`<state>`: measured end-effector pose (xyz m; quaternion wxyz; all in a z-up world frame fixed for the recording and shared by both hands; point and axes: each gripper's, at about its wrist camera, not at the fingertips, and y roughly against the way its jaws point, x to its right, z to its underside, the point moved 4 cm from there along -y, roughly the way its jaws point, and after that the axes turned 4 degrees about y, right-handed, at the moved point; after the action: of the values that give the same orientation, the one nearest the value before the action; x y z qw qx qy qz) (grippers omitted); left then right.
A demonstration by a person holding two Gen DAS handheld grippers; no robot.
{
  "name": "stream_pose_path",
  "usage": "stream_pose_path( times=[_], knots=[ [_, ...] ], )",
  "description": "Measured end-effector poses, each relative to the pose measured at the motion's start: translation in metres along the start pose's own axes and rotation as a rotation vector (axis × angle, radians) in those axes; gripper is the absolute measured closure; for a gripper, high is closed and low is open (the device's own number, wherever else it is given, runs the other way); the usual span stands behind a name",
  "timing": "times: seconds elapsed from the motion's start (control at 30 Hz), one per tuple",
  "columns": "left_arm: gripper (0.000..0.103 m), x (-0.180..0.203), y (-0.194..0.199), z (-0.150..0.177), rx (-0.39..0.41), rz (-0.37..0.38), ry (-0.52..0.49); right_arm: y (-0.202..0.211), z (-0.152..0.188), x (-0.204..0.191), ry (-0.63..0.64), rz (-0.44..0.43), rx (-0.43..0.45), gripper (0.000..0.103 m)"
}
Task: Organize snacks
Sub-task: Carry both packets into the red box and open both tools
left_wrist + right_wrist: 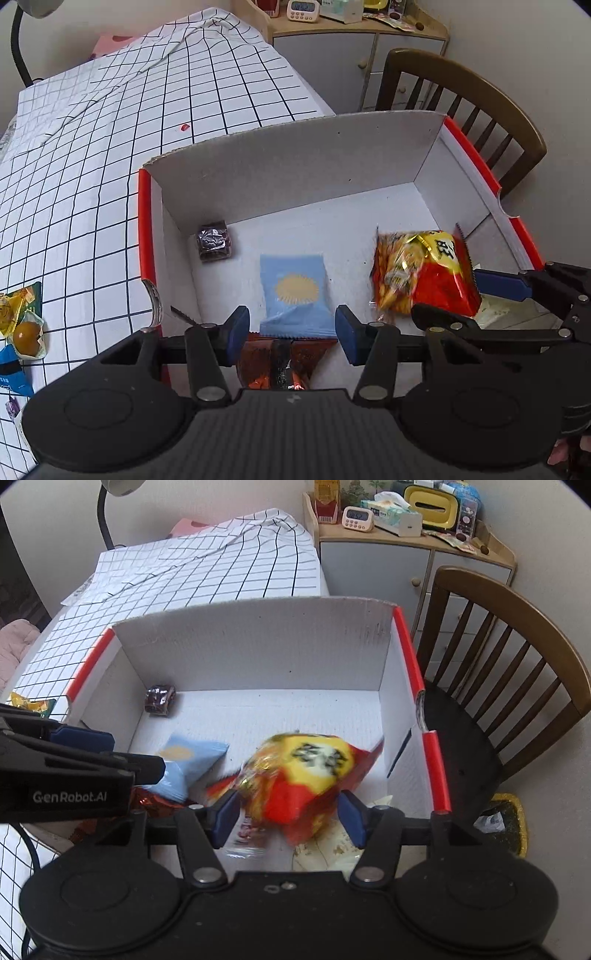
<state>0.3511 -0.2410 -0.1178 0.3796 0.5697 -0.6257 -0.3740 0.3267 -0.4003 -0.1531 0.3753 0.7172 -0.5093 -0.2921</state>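
A white cardboard box with red edges [295,162] [251,635] stands on the checked tablecloth. Inside lie a light-blue packet [293,295] [188,760], a small dark wrapped snack [214,242] [159,699] in the far left corner, and a dark orange packet [280,362] at the near wall. My left gripper [291,330] is open over the blue packet's near end. My right gripper [288,818] [476,295] is open, and a blurred red-and-yellow snack bag [306,775] [424,273] sits between its fingers, over pale packets on the box floor.
Loose snacks [22,325] lie on the tablecloth [110,147] left of the box. A wooden chair [498,686] stands right of the box. A cabinet [406,561] with a clock and tissue box is behind. A lamp stem [105,520] rises at far left.
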Motion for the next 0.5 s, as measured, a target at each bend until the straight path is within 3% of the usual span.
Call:
stream_pose_path(
  times=[0.27,0.5],
  knots=[
    [0.042,-0.002,0.027,0.003,0.058,0.01,0.015,0.028,0.0,-0.001,0.002,-0.011,0.058,0.034],
    [0.042,-0.007,0.057,0.009,0.109,0.025,0.027,0.057,-0.001,-0.008,0.009,-0.022,0.117,0.024]
  ],
)
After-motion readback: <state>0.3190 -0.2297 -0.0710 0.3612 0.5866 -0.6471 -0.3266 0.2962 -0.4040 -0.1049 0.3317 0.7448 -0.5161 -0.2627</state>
